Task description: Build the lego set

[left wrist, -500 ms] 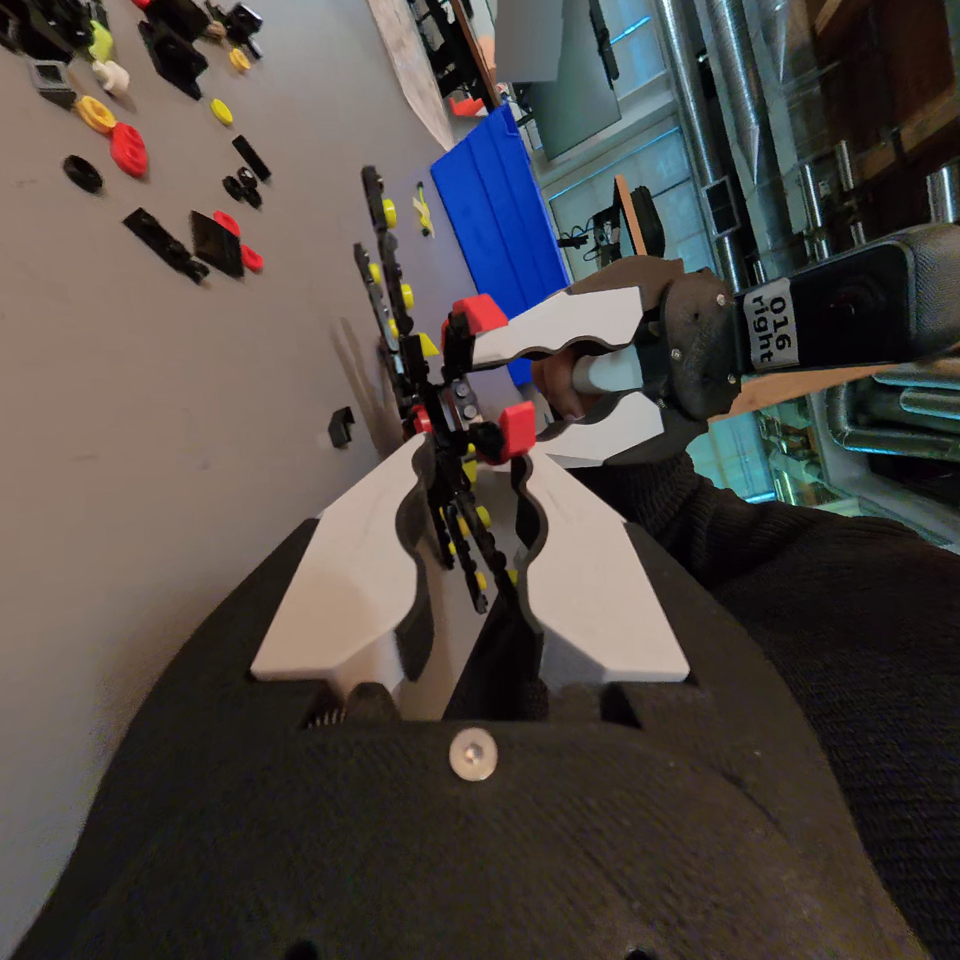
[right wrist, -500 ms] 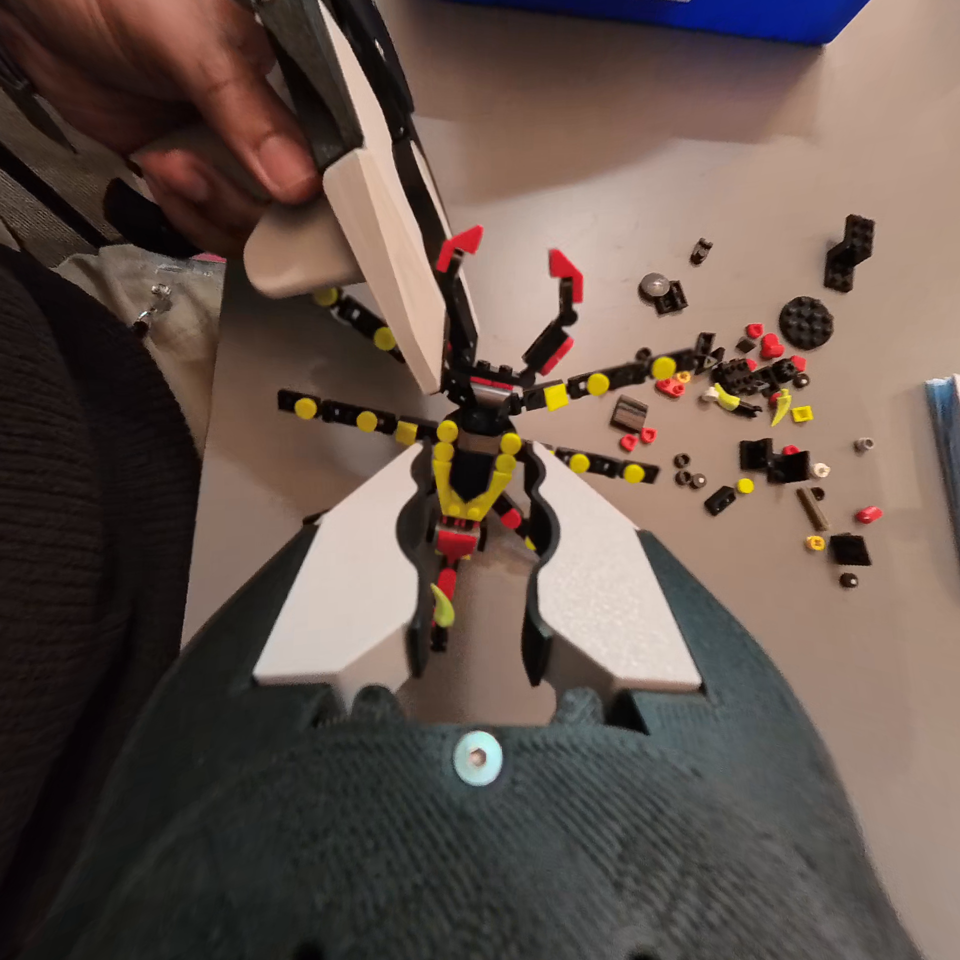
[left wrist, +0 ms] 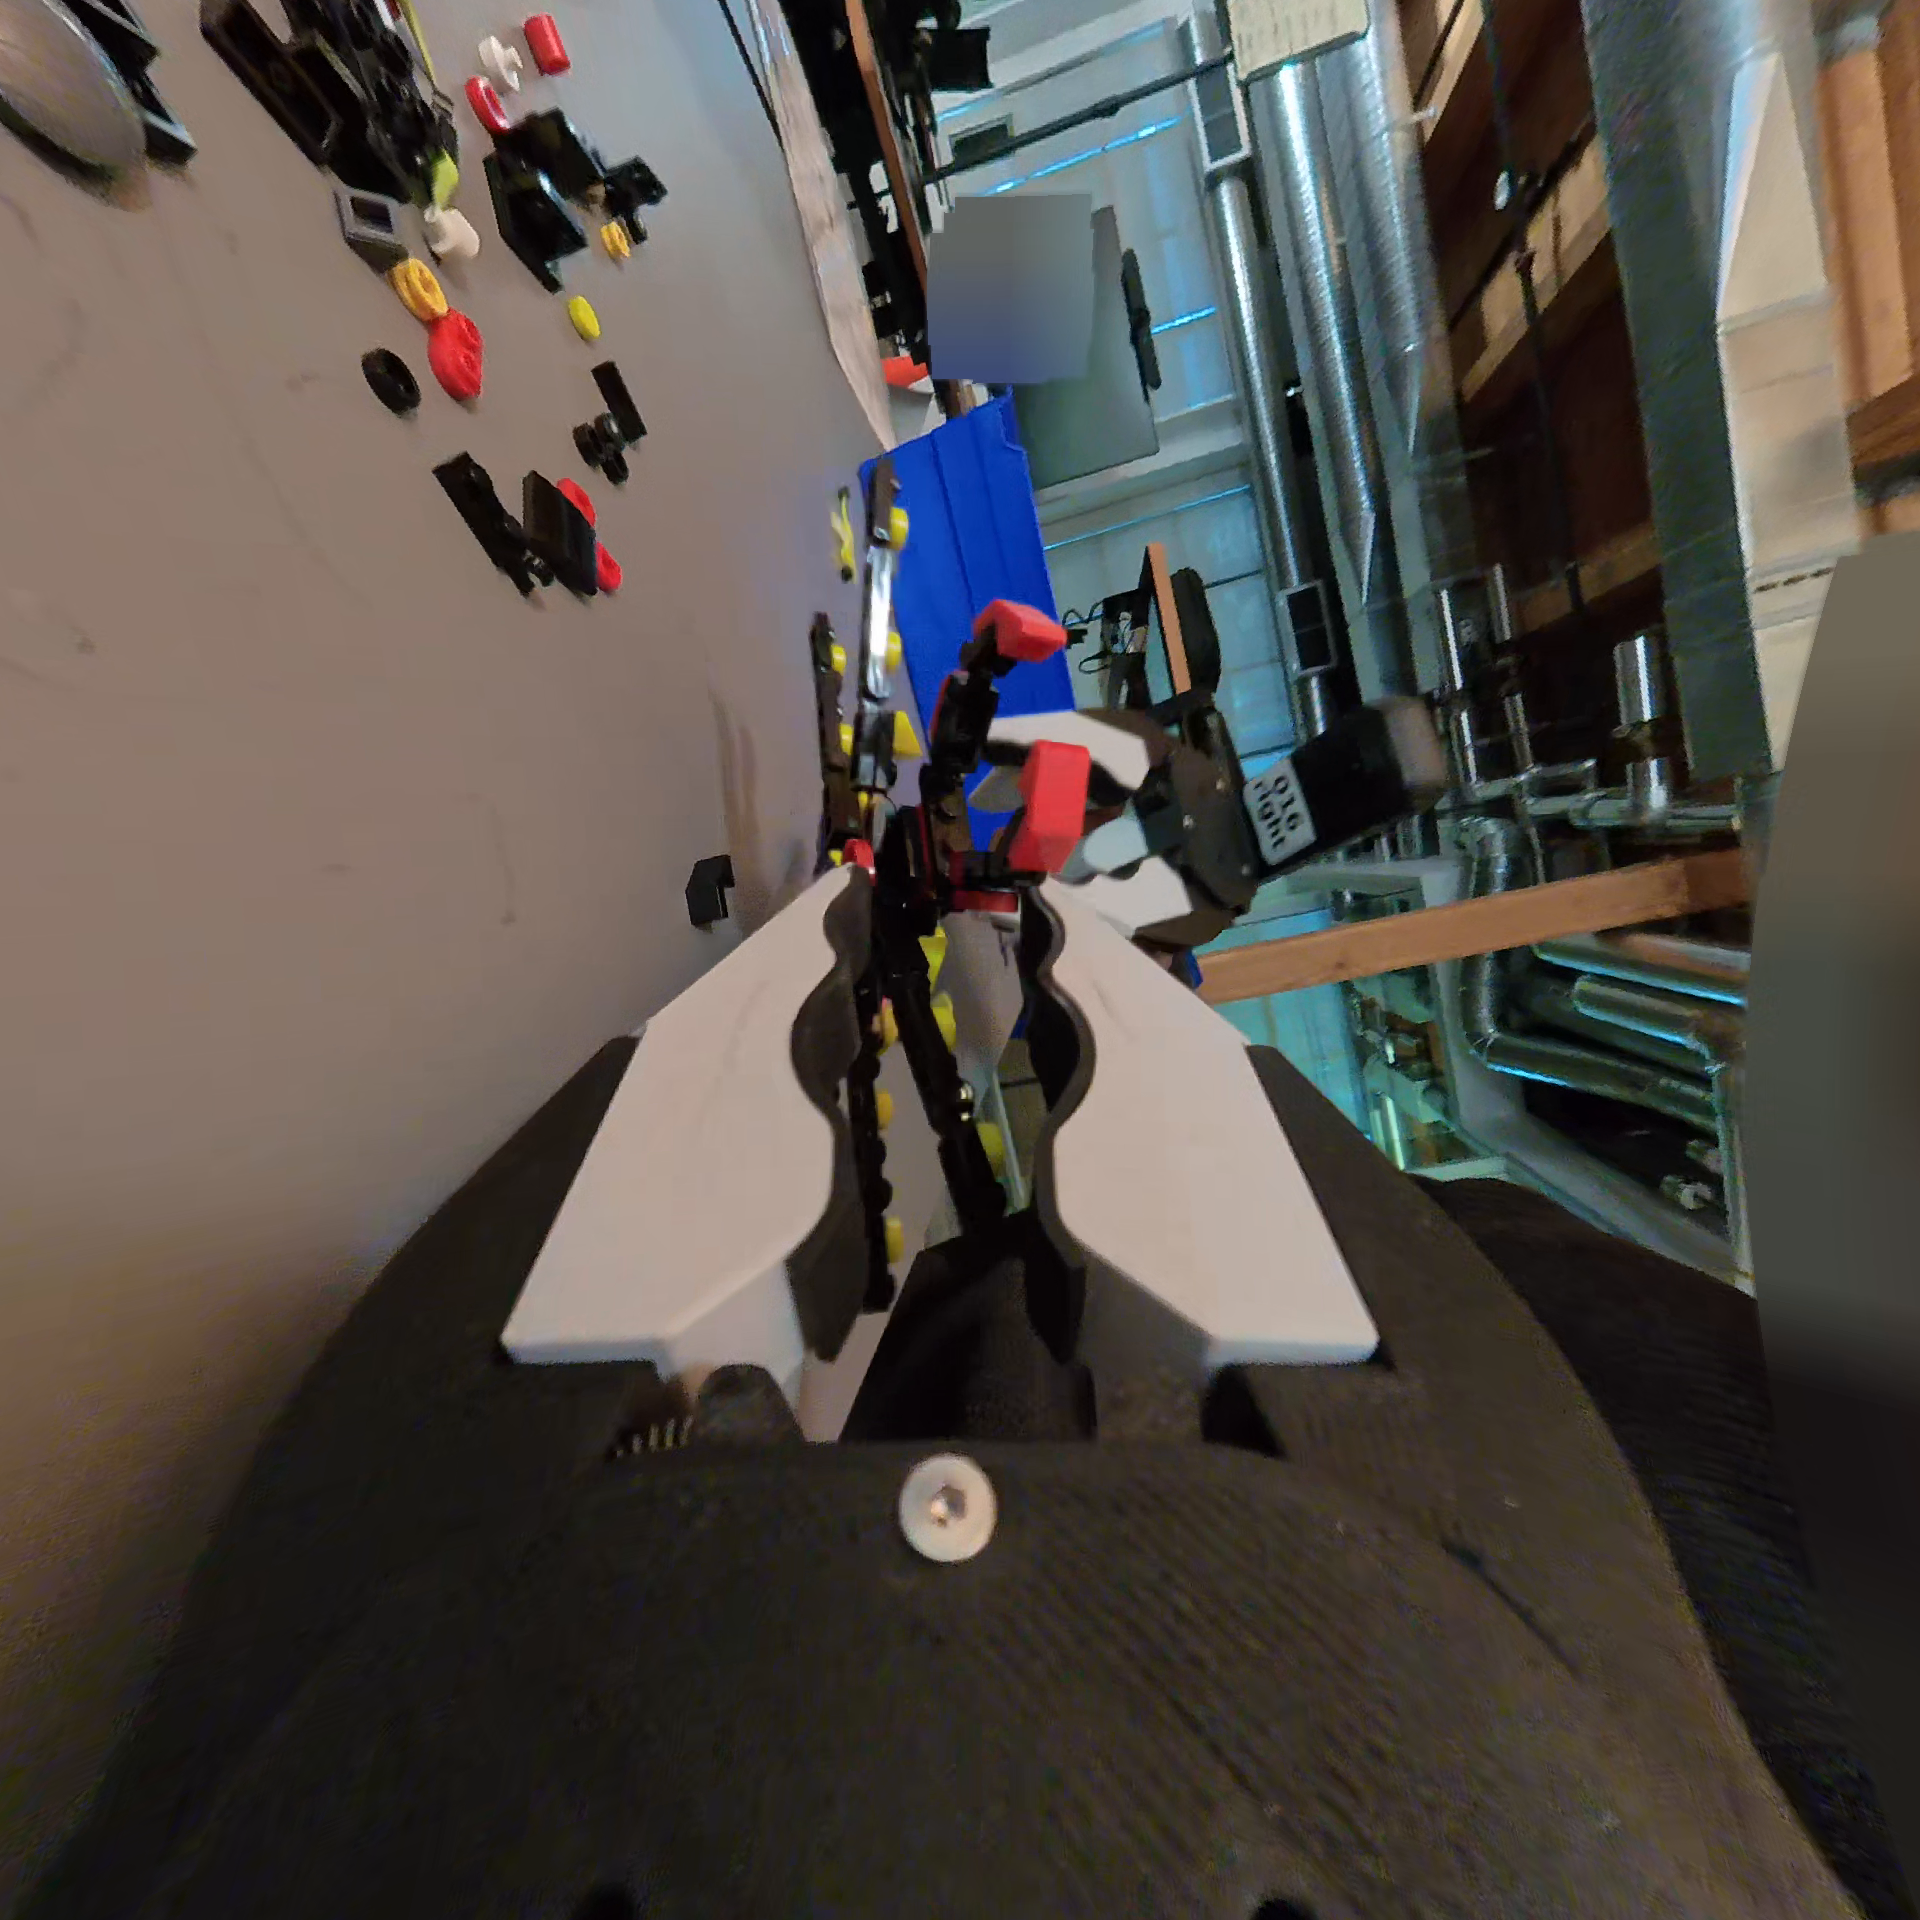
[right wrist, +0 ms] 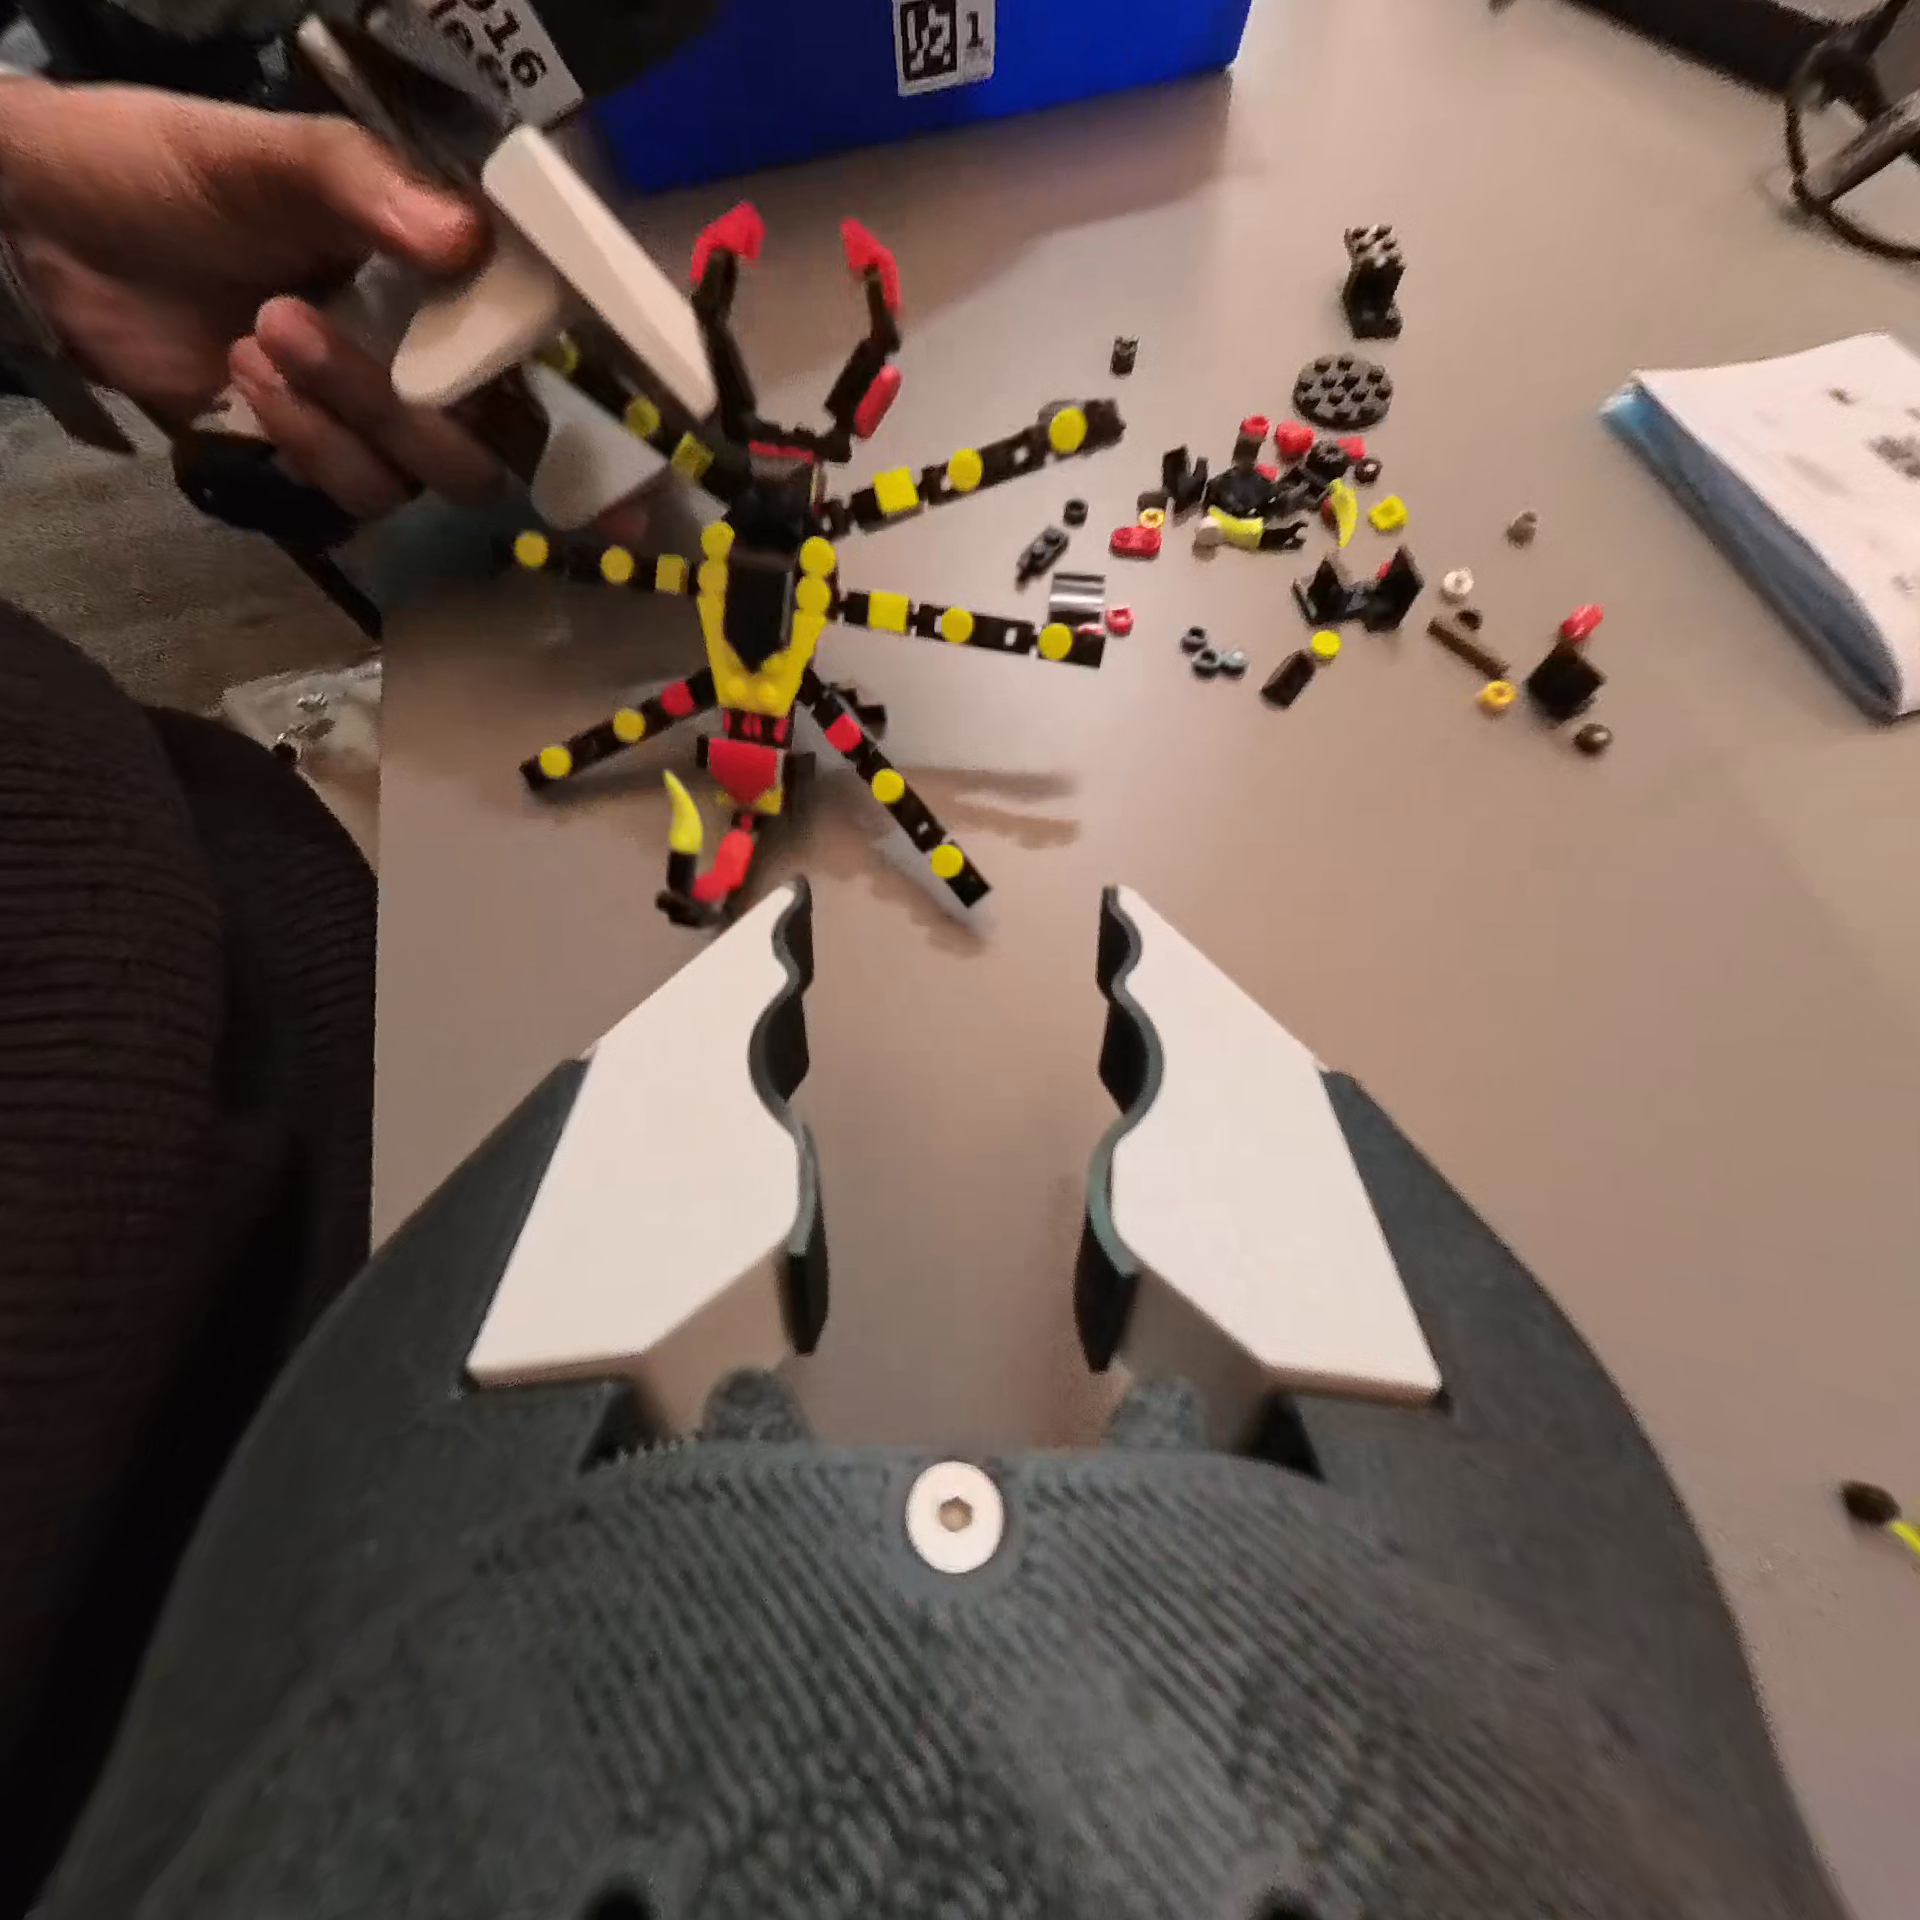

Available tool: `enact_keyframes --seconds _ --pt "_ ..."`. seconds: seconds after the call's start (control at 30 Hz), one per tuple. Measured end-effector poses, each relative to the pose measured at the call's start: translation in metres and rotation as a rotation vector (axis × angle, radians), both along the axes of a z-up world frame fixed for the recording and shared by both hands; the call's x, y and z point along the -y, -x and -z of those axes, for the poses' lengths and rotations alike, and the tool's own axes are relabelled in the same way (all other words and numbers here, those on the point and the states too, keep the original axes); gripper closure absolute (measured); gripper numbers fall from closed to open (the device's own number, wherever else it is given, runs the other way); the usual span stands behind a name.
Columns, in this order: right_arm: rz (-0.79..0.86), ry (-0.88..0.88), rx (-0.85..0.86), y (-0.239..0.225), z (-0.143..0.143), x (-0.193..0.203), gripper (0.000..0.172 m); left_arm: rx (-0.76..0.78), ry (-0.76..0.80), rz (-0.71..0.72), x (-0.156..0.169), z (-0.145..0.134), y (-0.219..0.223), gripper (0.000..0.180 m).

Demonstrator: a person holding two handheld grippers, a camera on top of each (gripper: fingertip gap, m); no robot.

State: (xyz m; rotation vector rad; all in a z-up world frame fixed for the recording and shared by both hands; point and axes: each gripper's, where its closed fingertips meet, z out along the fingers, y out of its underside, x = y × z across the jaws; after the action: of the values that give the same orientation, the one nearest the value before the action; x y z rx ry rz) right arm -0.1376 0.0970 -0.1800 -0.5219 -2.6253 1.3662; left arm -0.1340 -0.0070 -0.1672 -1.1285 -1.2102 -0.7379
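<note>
A brick-built creature (right wrist: pixel 758 613) in black, yellow and red, with long dotted legs, two red-tipped claws and a curled tail, hangs tilted just above the tan table (right wrist: pixel 1247 987). My left gripper (left wrist: pixel 945 894) is shut on its front body and legs (left wrist: pixel 914 997). The right wrist view shows it (right wrist: pixel 691 442) at the upper left, clamped on the model, with a person's hand (right wrist: pixel 208 260) on its handle. My right gripper (right wrist: pixel 951 904) is open and empty, a short way behind the tail. It also shows in the left wrist view (left wrist: pixel 1117 800), behind a red claw (left wrist: pixel 1049 810).
Several loose small bricks (right wrist: pixel 1299 520) lie to the right of the model, with a round black plate (right wrist: pixel 1342 393) and a booklet (right wrist: pixel 1787 488) beyond. A blue bin (right wrist: pixel 831 83) stands at the back. More loose pieces (left wrist: pixel 457 353) show in the left wrist view. One gripper's finger ends stand about 11 cm off the other's.
My right gripper has let go of the model's rear body, opened wide and drawn back from it. My left gripper stays shut on the model's front.
</note>
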Motion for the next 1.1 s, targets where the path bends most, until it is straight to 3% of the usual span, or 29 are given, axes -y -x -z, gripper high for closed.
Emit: enact_keyframes --seconds 0.4,0.57,0.73,0.87,1.1 --pt "-0.017 -0.130 -0.024 -0.033 0.026 0.011 0.132 0.084 -0.102 -0.088 0.014 -0.003 0.012 0.155" --pt "0.031 -0.147 -0.067 -0.042 0.031 0.026 0.124 0.134 -0.215 -0.135 0.023 -0.014 0.016 0.156" --pt "0.113 0.028 -0.165 -0.036 0.000 0.048 0.115 0.139 -0.377 -0.168 0.032 -0.042 0.019 0.156" --pt "0.174 0.252 -0.257 -0.035 -0.040 0.062 0.121 0.143 -0.451 -0.172 0.036 -0.058 0.014 0.156" --pt "0.146 0.338 -0.454 -0.041 -0.070 0.074 0.128 0.171 -0.554 -0.136 0.034 -0.078 0.003 0.156"
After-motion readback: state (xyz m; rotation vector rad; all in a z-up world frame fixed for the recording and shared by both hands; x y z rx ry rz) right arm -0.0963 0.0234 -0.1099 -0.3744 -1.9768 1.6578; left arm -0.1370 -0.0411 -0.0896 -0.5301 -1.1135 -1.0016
